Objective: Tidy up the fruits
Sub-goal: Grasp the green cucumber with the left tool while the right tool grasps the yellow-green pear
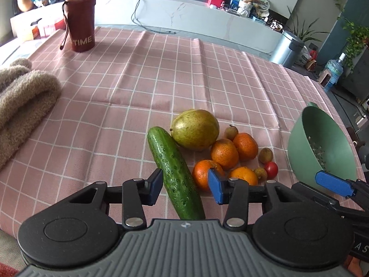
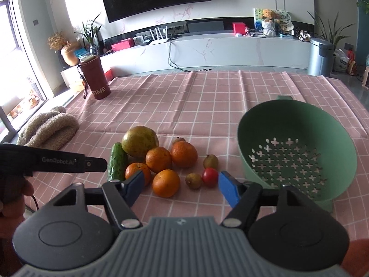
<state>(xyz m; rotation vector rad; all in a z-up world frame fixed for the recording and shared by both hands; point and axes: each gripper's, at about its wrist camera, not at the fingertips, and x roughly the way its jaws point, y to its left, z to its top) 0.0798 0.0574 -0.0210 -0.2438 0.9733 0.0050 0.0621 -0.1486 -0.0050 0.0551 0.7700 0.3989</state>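
A pile of fruit lies on the pink checked cloth: a green cucumber (image 1: 175,175), a large green-yellow mango (image 1: 195,129), several oranges (image 1: 224,153), a red cherry tomato (image 1: 271,169) and small brown fruits (image 1: 265,155). My left gripper (image 1: 185,188) is open, its jaws on either side of the cucumber's near half, not closed on it. My right gripper (image 2: 181,188) is open and empty, just in front of an orange (image 2: 166,182) and the tomato (image 2: 210,176). An empty green colander (image 2: 297,147) stands to the right of the pile; it also shows in the left wrist view (image 1: 322,147).
A folded beige towel (image 1: 23,106) lies at the left. A dark red cylinder marked TIME (image 1: 80,22) stands at the far left of the table. The left gripper's body (image 2: 53,161) reaches in from the left beside the cucumber (image 2: 117,161).
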